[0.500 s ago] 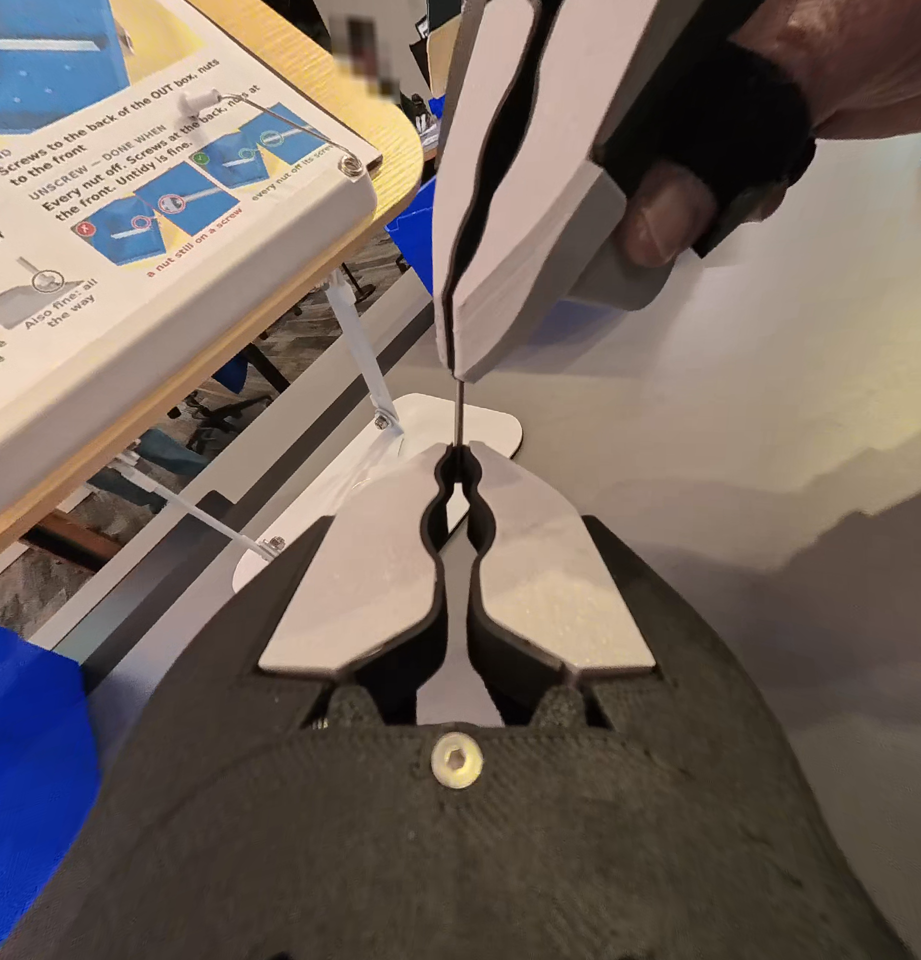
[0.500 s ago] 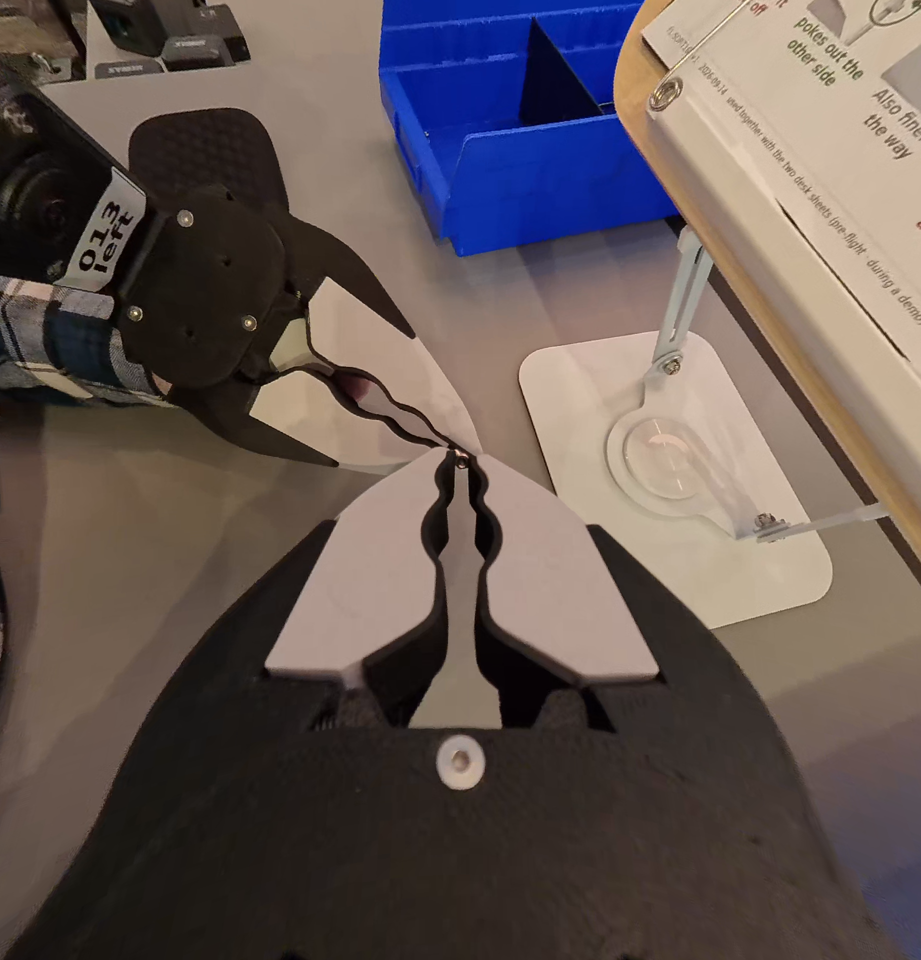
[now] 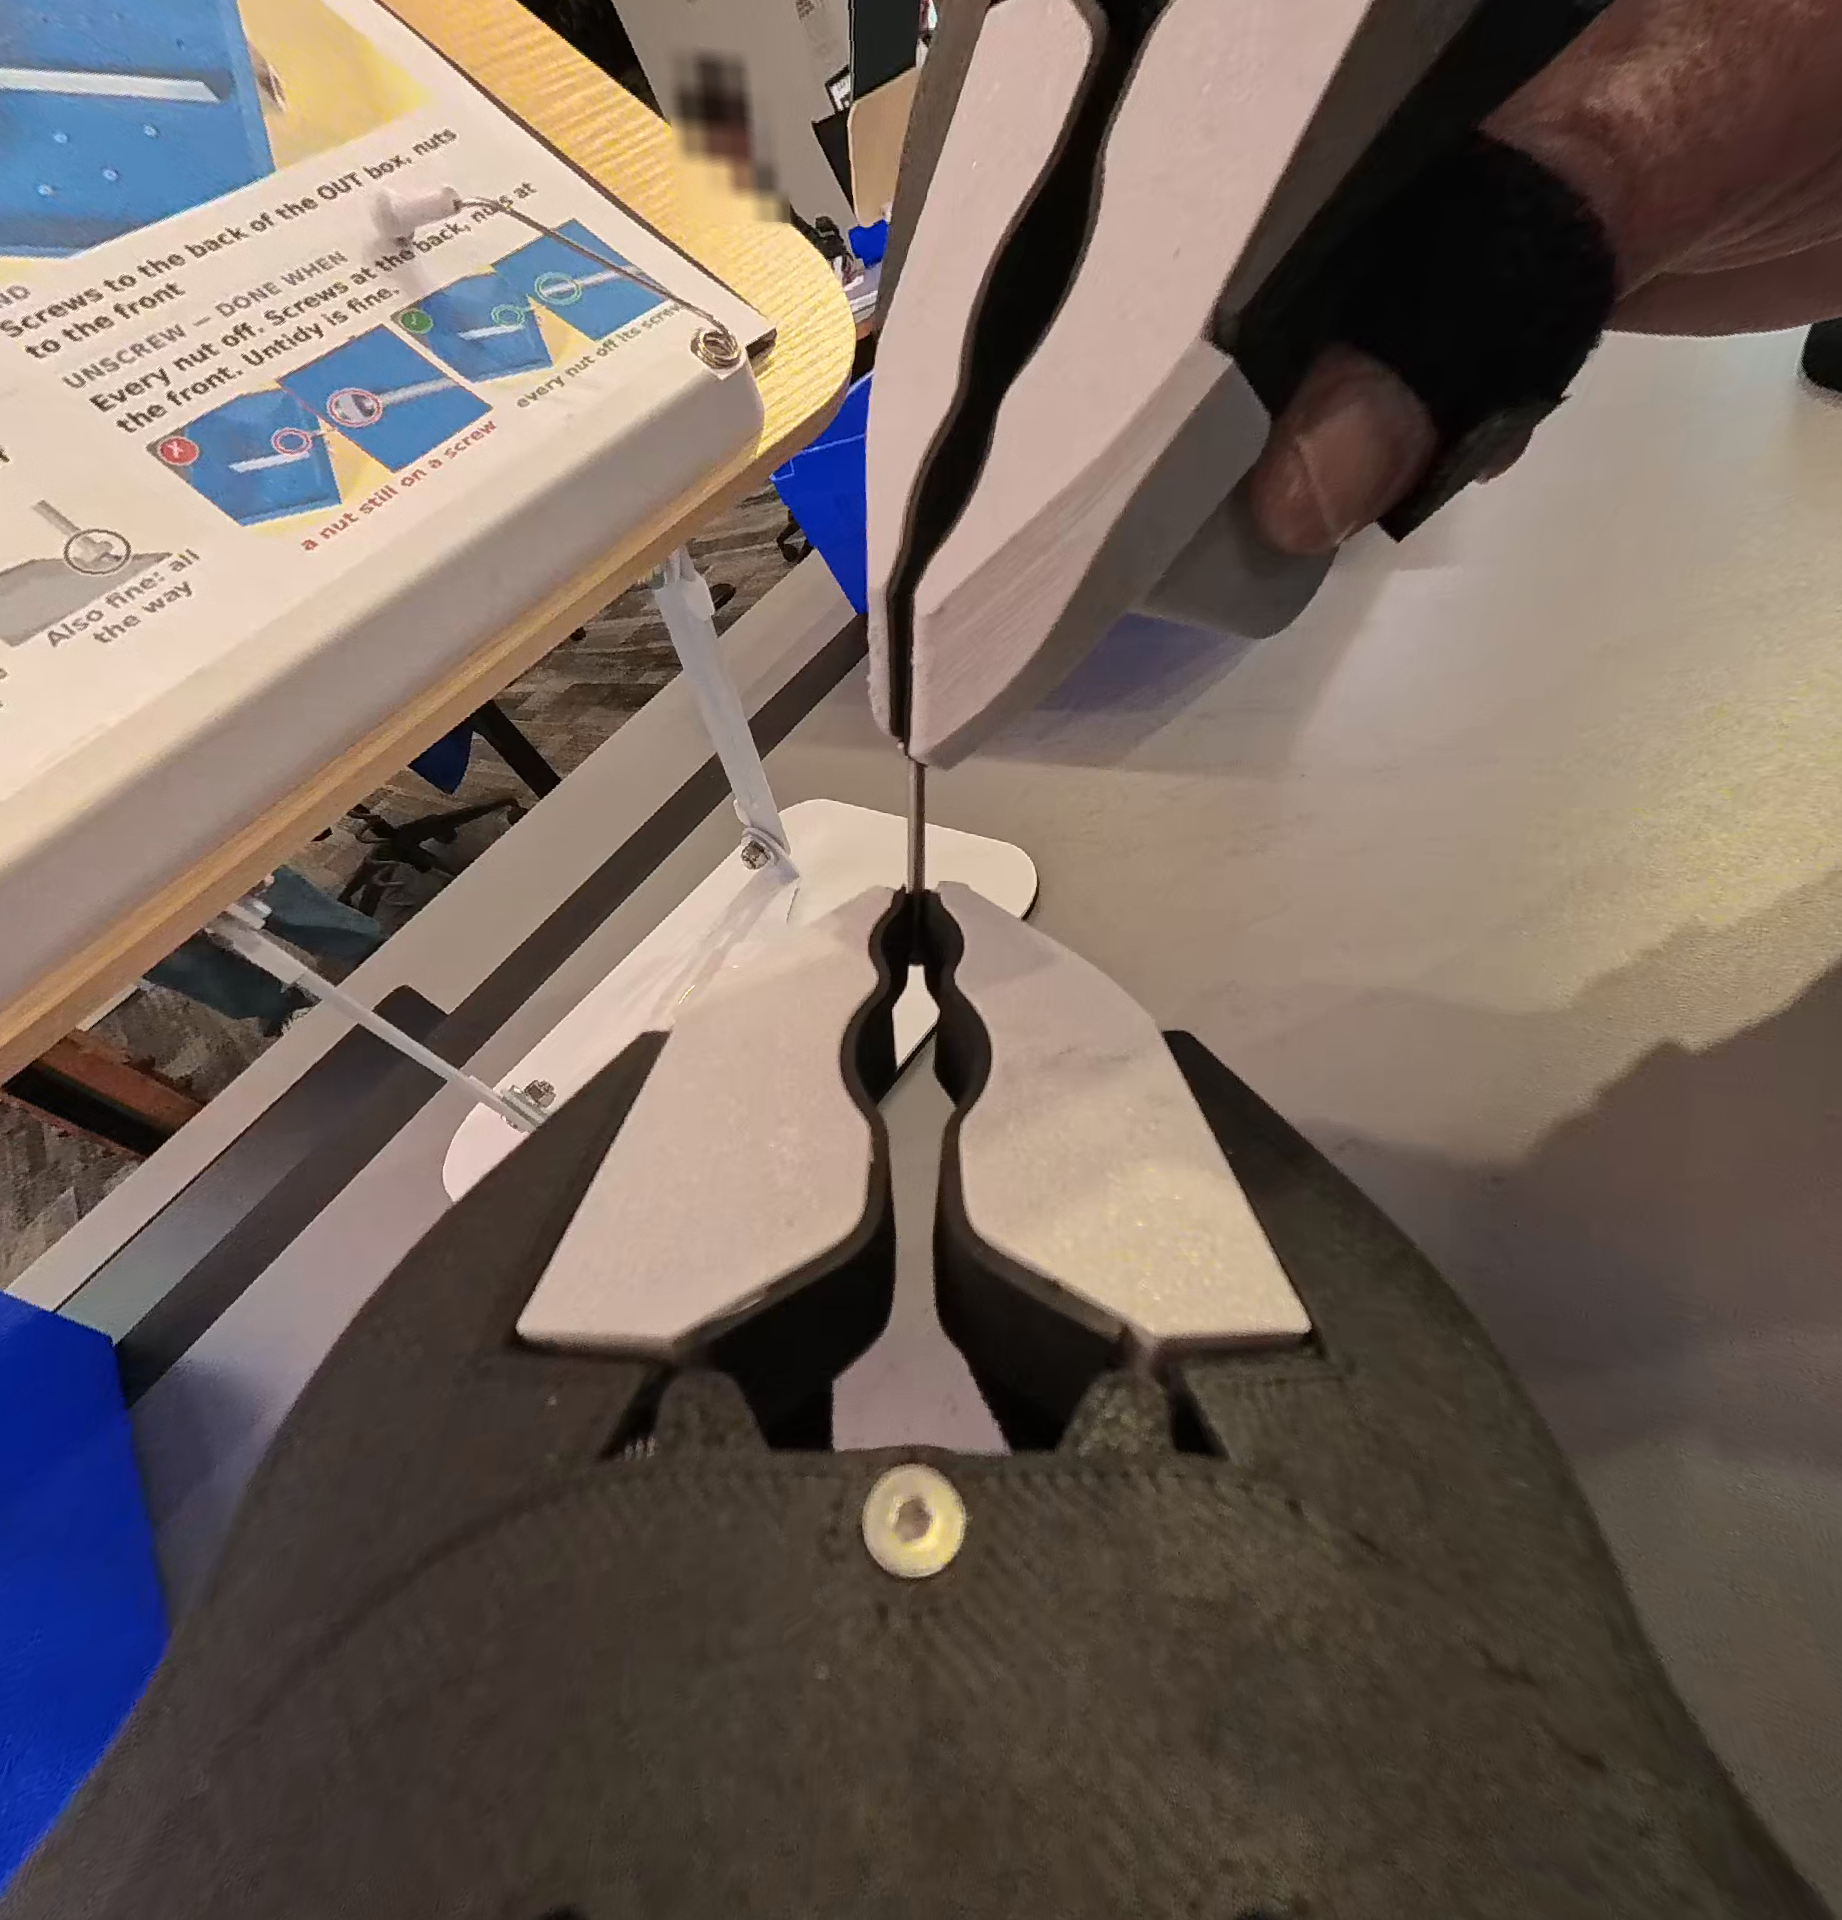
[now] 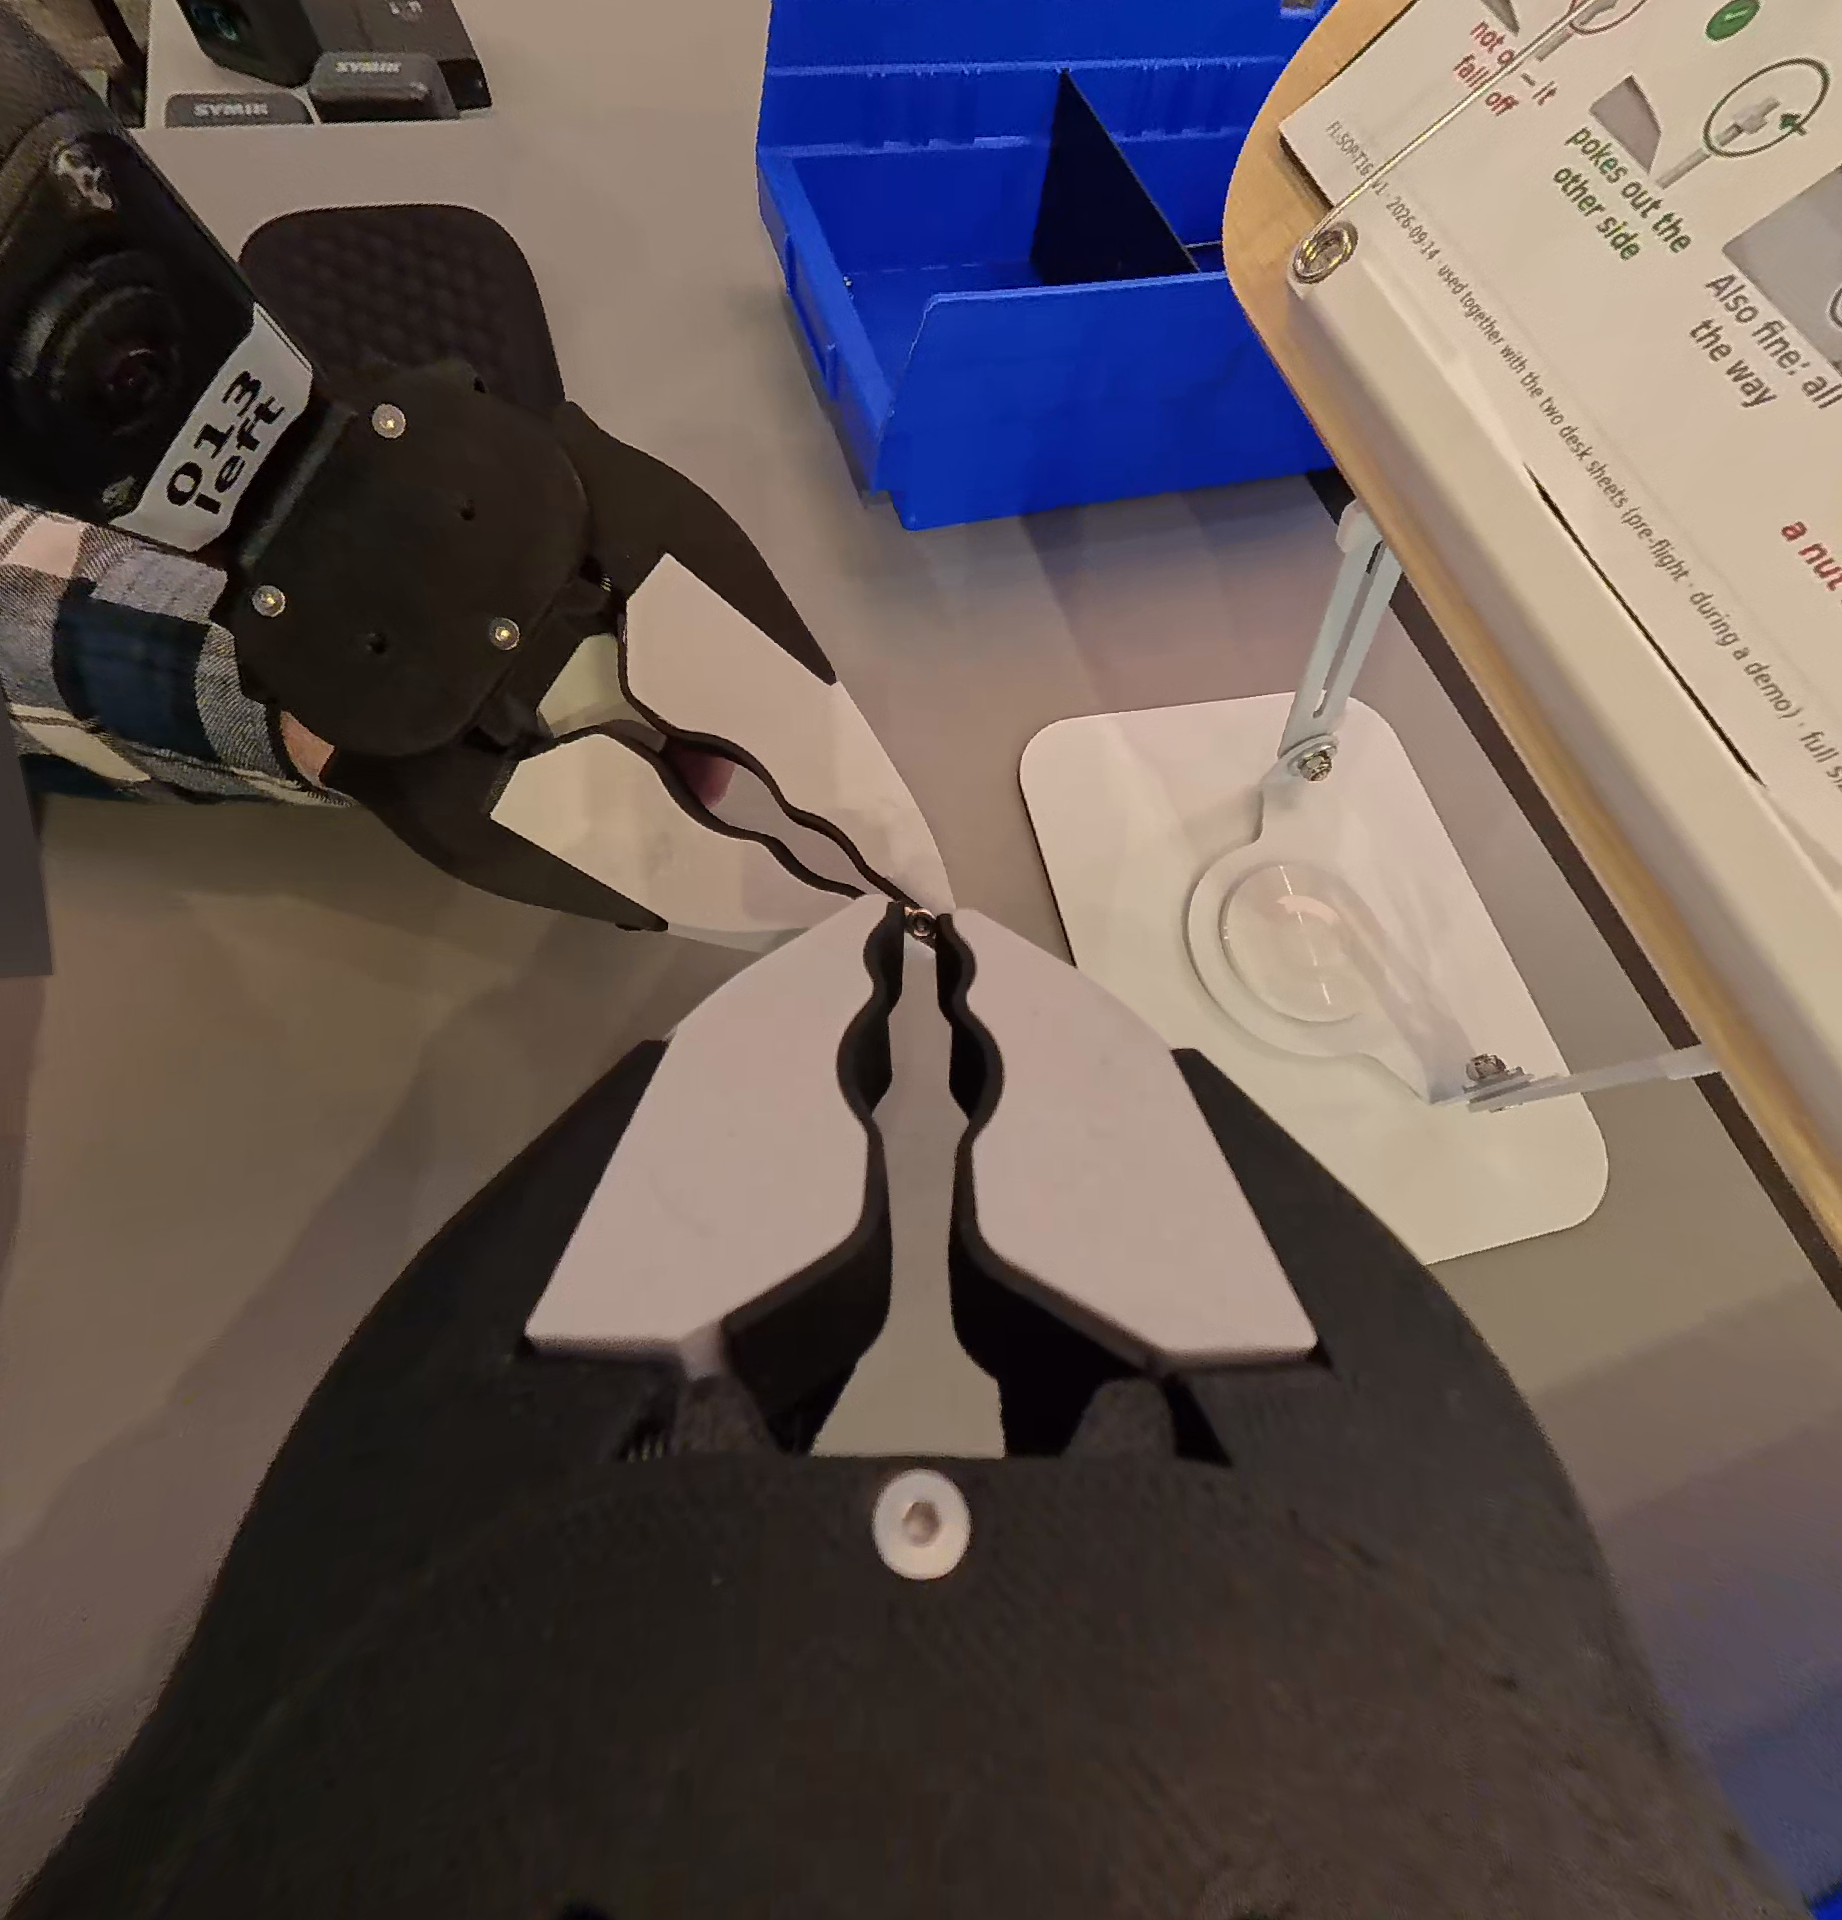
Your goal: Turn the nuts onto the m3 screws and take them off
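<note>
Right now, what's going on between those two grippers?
A person holds both. The left gripper pinches one end of a thin metal screw; the right gripper, fingers shut, grips the other end, apparently at a small nut. They meet tip to tip above the grey table, beside a white stand base.

Two tools (image 3: 915,904) (image 4: 922,920), one screw (image 3: 915,826), one blue bin (image 4: 1010,312), one stand (image 4: 1312,987).

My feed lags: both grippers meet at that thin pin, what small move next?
Probably hold the left gripper shut on the thin pin and gently twist the right gripper, whose tips pinch a small metal piece at the pin's end.
</note>
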Tool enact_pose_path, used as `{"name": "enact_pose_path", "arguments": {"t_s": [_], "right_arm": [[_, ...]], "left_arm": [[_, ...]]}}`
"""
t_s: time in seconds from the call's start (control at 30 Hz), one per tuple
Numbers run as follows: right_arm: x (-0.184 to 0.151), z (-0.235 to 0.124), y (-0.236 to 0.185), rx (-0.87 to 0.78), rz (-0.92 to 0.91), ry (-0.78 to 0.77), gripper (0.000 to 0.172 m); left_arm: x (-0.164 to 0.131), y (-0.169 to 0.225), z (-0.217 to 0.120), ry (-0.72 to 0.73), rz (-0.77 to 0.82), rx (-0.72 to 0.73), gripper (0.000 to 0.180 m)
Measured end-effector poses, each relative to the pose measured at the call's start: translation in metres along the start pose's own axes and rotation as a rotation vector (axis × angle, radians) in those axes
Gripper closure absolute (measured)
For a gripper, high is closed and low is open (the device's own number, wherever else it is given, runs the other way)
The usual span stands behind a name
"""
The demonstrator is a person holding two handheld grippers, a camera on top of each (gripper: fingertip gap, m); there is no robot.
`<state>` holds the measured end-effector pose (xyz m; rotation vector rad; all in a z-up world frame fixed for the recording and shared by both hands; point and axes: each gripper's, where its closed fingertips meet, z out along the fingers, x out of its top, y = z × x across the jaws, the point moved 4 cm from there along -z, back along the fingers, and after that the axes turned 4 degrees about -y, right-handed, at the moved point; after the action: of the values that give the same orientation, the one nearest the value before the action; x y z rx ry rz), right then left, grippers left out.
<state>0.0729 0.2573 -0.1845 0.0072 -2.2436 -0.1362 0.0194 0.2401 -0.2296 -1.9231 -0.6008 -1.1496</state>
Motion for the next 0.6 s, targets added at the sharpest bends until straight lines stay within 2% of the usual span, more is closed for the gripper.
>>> {"name": "enact_pose_path", "arguments": {"t_s": [0.33, 0.6], "right_arm": [[0.0024, -0.0057, 0.0007, -0.006, -0.005, 0.028, 0.16], [0.0046, -0.0059, -0.0045, 0.113, -0.089, 0.098, 0.148]], "left_arm": [[0.001, -0.0014, -0.0009, 0.013, -0.014, -0.006, 0.179], [0.0066, 0.0009, -0.0041, 0.08, -0.071, -0.081, 0.179]]}}
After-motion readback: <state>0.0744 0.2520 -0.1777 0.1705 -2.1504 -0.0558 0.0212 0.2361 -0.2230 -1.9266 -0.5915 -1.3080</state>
